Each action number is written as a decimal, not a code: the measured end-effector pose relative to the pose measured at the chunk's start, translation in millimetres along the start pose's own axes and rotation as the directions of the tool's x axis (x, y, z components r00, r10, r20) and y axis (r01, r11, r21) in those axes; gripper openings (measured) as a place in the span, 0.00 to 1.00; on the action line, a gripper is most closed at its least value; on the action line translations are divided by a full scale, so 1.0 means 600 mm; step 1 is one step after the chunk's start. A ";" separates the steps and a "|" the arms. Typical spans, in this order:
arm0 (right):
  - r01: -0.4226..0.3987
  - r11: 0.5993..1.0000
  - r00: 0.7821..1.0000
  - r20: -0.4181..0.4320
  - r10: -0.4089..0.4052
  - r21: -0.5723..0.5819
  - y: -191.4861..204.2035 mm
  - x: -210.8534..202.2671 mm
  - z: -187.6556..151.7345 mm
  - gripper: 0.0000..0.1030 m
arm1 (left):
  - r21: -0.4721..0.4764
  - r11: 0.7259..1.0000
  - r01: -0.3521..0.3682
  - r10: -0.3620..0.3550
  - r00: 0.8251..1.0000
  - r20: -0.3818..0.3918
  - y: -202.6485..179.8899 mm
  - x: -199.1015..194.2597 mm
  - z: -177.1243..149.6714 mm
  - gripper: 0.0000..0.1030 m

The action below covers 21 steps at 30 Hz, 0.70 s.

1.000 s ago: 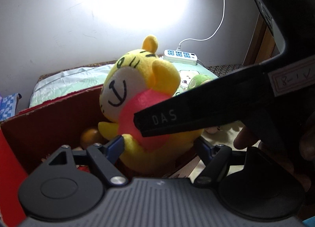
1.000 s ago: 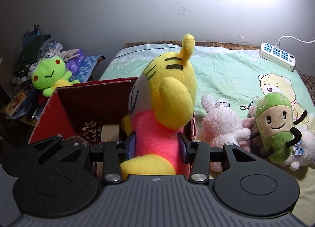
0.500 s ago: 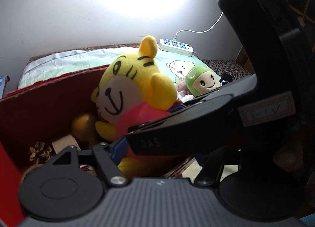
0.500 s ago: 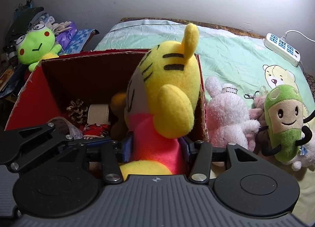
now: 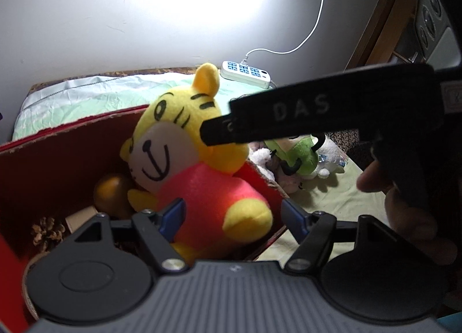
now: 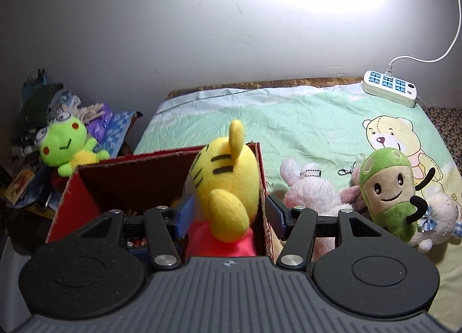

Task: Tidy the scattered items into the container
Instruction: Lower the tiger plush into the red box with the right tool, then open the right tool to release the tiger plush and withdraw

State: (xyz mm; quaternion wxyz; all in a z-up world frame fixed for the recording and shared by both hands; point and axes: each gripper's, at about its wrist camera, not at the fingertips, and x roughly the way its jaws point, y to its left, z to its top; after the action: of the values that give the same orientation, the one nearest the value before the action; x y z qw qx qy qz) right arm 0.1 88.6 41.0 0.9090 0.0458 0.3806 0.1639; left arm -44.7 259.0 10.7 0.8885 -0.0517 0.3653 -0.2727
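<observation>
Fuzzy yellow tiger plush in red cardboard box

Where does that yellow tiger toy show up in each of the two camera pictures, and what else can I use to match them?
Left wrist view: the yellow tiger toy sits in the centre, face toward the camera, in the red box.
Right wrist view: the tiger is at lower centre, seen from behind, against the box's right wall.
Shared landmark: the white power strip on the bed by the wall.
</observation>
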 end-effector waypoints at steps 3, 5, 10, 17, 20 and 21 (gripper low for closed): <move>-0.019 0.999 1.000 -0.005 0.019 0.041 -0.009 0.003 0.004 0.34 | -0.016 1.000 -0.013 0.013 1.000 -0.002 0.001 -0.007 0.006 0.71; -0.020 0.999 1.000 -0.016 0.021 0.051 -0.010 0.010 0.002 0.29 | -0.025 0.999 -0.028 0.028 1.000 -0.003 0.000 -0.011 0.011 0.71; -0.018 0.998 0.999 -0.035 0.020 0.060 -0.011 0.025 -0.005 0.27 | -0.024 0.998 -0.066 0.066 0.998 -0.022 -0.004 -0.005 0.017 0.71; 0.003 0.998 0.998 -0.066 0.002 0.065 -0.022 0.045 -0.014 0.27 | -0.051 0.995 -0.090 0.087 0.995 -0.053 -0.004 0.010 0.021 0.71; -0.015 0.997 0.999 -0.043 0.019 0.079 -0.025 0.033 -0.013 0.28 | -0.053 0.993 -0.105 0.102 0.993 -0.054 -0.004 0.010 0.025 0.72; -0.015 0.997 0.999 -0.036 0.018 0.079 -0.025 0.028 -0.011 0.29 | -0.055 0.992 -0.109 0.106 0.993 -0.054 -0.005 0.009 0.027 0.72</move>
State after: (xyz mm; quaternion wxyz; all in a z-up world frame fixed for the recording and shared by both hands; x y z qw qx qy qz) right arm 10.4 79.7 22.1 0.8980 0.0814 0.4027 0.1572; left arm -32.0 252.1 20.1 0.8905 -0.0506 0.3979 -0.2149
